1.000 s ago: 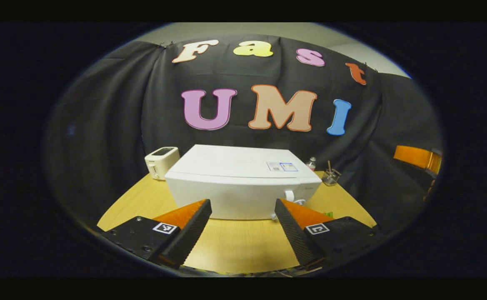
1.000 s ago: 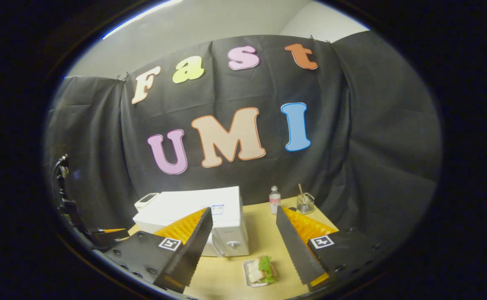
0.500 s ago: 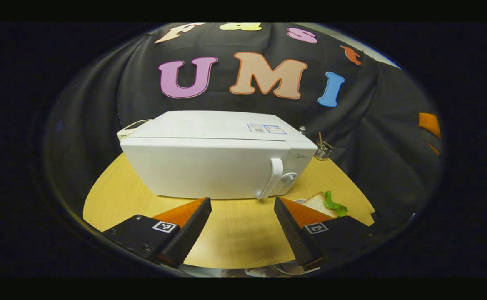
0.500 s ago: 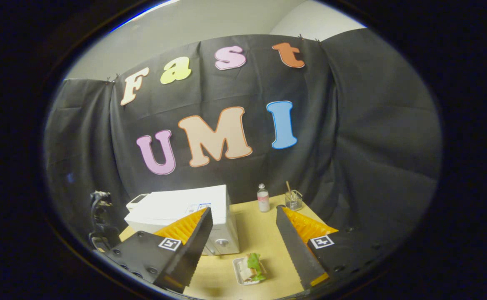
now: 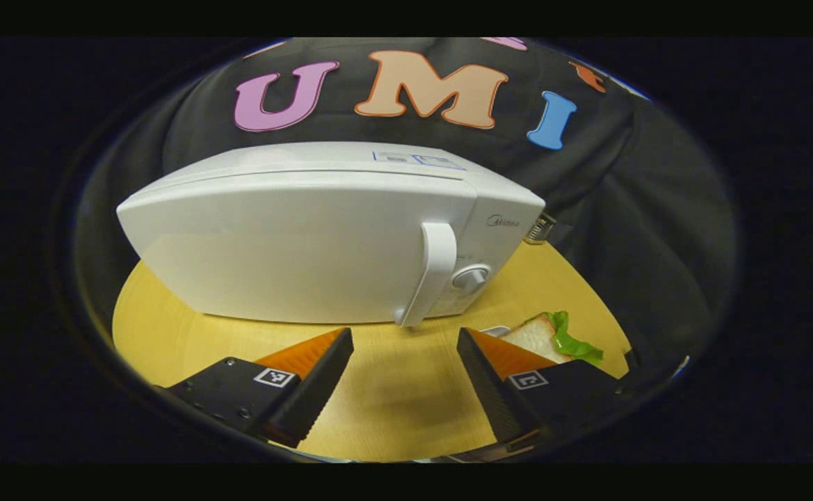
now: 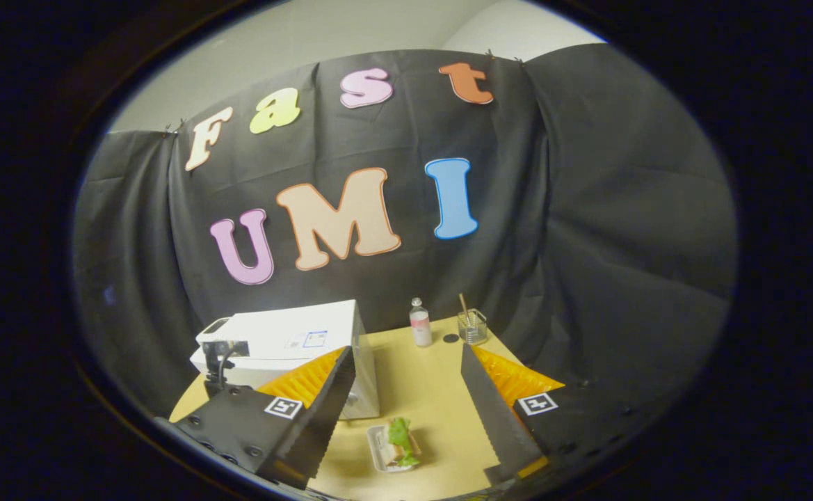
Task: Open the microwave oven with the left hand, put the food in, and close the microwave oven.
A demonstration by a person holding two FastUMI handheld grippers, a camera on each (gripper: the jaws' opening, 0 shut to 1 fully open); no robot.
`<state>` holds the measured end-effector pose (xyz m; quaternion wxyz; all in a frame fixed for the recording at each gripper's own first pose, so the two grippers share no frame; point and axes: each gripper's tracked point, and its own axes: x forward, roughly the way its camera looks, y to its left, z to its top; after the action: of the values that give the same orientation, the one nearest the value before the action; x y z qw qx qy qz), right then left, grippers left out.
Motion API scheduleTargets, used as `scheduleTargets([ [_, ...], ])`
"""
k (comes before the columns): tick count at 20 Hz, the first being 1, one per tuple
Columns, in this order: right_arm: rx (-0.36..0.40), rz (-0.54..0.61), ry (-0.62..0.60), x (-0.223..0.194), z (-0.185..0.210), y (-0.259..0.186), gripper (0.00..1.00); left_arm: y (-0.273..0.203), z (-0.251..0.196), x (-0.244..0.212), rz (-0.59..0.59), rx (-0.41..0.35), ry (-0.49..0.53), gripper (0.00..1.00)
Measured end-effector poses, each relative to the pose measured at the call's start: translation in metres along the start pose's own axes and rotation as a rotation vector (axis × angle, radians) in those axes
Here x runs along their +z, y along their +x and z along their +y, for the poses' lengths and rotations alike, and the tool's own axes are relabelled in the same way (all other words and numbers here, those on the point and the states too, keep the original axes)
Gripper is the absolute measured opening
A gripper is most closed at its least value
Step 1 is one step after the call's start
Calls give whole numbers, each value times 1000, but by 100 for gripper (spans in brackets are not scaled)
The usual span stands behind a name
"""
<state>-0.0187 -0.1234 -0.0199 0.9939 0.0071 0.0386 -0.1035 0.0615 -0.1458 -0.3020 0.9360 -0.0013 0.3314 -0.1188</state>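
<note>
The white microwave [image 5: 295,243] stands on the wooden table [image 5: 170,334] with its door closed. Its vertical handle [image 5: 432,271] is at the door's right edge, beside a round dial [image 5: 471,278]. My left gripper [image 5: 404,335] is open and empty, low in front of the door and a little short of the handle. A sandwich with lettuce [image 5: 552,337] lies to its right. In the right gripper view the sandwich [image 6: 396,445] sits in a small tray in front of the microwave [image 6: 288,341]. My right gripper [image 6: 405,355] hangs open and empty, high above it. The left gripper [image 6: 222,358] shows by the microwave's front.
A small bottle [image 6: 419,323] and a glass with a stick [image 6: 472,325] stand at the table's back, right of the microwave. A pale toaster [image 6: 215,325] peeks out behind the microwave's left end. Black cloth closes in the table's back and sides.
My left gripper has dropped and moved in towards the microwave door, bringing the handle close ahead. My right gripper has drifted slightly, and the left gripper now shows in its view.
</note>
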Motion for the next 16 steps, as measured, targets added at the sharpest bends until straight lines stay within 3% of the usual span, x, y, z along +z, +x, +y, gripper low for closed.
scheduleTargets([
  [9, -28, 41, 14, -9, -23, 19, 92, 54, -9, 9, 34, 38, 43, 93],
  [14, -33, 65, 29, -18, -25, 24, 92, 62, -10, 12, 44, 42, 67, 73],
  [15, -34, 69, 27, -19, -25, 23, 92, 62, -9, 13, 42, 44, 75, 77],
  [16, -34, 73, 26, -22, -25, 22, 92, 62, -8, 14, 39, 44, 81, 68],
])
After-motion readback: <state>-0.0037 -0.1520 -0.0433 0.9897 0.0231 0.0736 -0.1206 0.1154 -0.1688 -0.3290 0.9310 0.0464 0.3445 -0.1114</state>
